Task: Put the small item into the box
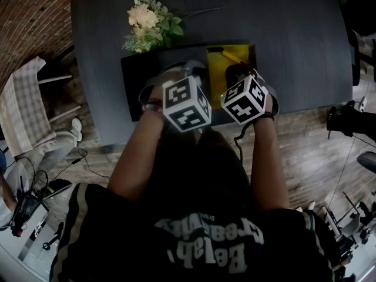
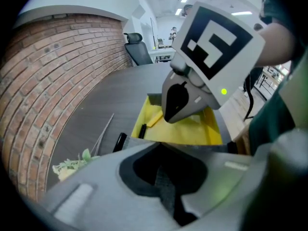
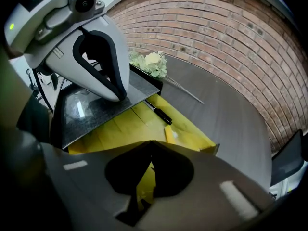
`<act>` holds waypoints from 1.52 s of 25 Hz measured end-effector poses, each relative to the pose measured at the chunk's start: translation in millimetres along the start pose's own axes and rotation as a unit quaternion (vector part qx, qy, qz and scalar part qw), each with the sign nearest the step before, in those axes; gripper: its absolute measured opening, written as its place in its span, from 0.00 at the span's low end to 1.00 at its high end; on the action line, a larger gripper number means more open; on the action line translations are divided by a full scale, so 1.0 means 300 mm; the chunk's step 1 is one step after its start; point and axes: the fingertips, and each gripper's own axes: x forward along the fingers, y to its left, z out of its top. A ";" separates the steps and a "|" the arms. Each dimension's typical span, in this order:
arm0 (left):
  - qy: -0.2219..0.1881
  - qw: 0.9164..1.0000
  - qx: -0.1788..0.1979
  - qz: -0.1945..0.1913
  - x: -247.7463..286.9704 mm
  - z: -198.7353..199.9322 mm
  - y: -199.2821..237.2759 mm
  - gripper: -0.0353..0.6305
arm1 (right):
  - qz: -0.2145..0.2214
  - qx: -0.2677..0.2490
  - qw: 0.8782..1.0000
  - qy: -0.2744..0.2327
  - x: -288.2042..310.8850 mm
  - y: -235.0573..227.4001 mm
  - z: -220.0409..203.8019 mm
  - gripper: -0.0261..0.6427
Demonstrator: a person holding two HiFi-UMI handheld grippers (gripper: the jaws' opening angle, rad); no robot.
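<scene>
A black box with a yellow lining point(image 1: 232, 66) lies on the dark table point(image 1: 294, 40) just beyond both grippers. My left gripper point(image 3: 118, 95) is shut on the edge of the dark grey lid point(image 3: 96, 107) and holds it raised over the box's left side; in its own view the jaws point(image 2: 161, 146) meet on that lid's edge point(image 2: 202, 148). My right gripper point(image 3: 150, 143) is shut, its tip point(image 2: 169, 118) pointing down into the yellow lining point(image 3: 120, 129). I see nothing in it. A black pen point(image 3: 159, 112) and a small yellow strip point(image 3: 169, 134) lie inside.
A bunch of pale flowers point(image 1: 150, 22) lies on the table behind the box. A chair with a checked cloth point(image 1: 23, 107) stands left of the table, with a seated person's leg point(image 1: 53, 151) beside it. A brick wall point(image 3: 216, 37) curves past the far side.
</scene>
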 end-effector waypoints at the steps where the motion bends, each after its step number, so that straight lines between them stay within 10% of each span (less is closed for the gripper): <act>1: 0.000 1.000 0.000 -0.001 0.001 -0.001 -0.001 0.06 | 0.001 0.003 1.000 0.000 0.000 0.000 -0.001 0.05; 38: -0.007 0.999 -0.015 0.049 -0.099 0.086 -0.067 0.06 | -0.016 -0.002 0.997 -0.072 -0.246 0.045 0.026 0.05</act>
